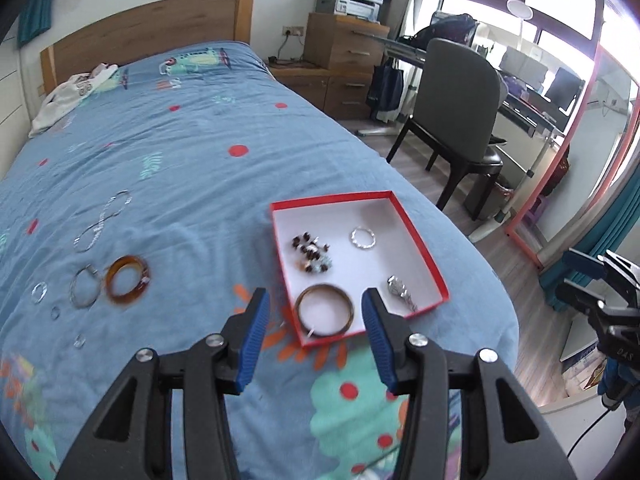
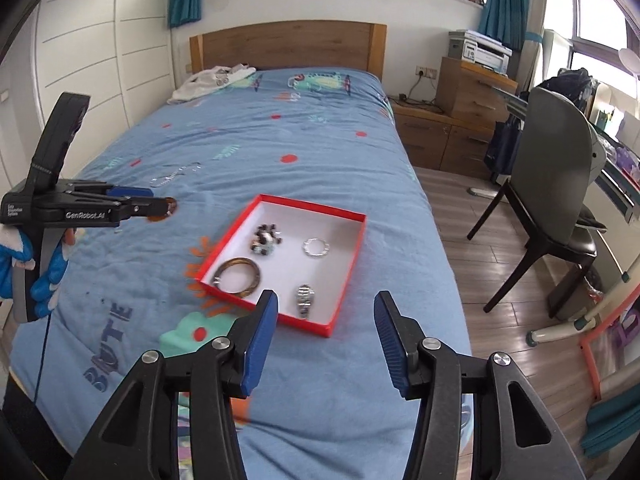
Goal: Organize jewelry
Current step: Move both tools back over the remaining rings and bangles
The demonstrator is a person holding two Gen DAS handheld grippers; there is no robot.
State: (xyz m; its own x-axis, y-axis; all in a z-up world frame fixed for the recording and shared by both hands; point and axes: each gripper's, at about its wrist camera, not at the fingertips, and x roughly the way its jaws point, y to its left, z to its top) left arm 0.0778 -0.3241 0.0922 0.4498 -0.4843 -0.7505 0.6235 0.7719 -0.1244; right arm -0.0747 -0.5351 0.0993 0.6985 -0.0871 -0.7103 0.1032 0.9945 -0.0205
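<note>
A red box with a white floor (image 1: pixel 400 216) (image 2: pixel 352 252) lies on the blue bed. In it are a brown bangle (image 1: pixel 325 310) (image 2: pixel 239 276), a beaded bracelet (image 1: pixel 312 254) (image 2: pixel 266 239), a silver ring bracelet (image 1: pixel 363 237) (image 2: pixel 315 247) and a silver watch (image 1: pixel 401 292) (image 2: pixel 305 300). On the bed left of the box lie an amber bangle (image 1: pixel 128 285), a thin silver bangle (image 1: pixel 84 290), a silver chain (image 1: pixel 102 220) (image 2: pixel 174 174) and small rings (image 1: pixel 39 293). My left gripper (image 1: pixel 316 312) is open and empty above the box's near corner. My right gripper (image 2: pixel 326 316) is open and empty, near the box's front edge.
The bed's right edge drops to a wood floor with a grey chair (image 1: pixel 460 112) (image 2: pixel 556 184), a desk and wooden drawers (image 2: pixel 460 120). A white garment (image 1: pixel 68 92) lies near the headboard. A red-framed mirror (image 1: pixel 560 168) stands at the right.
</note>
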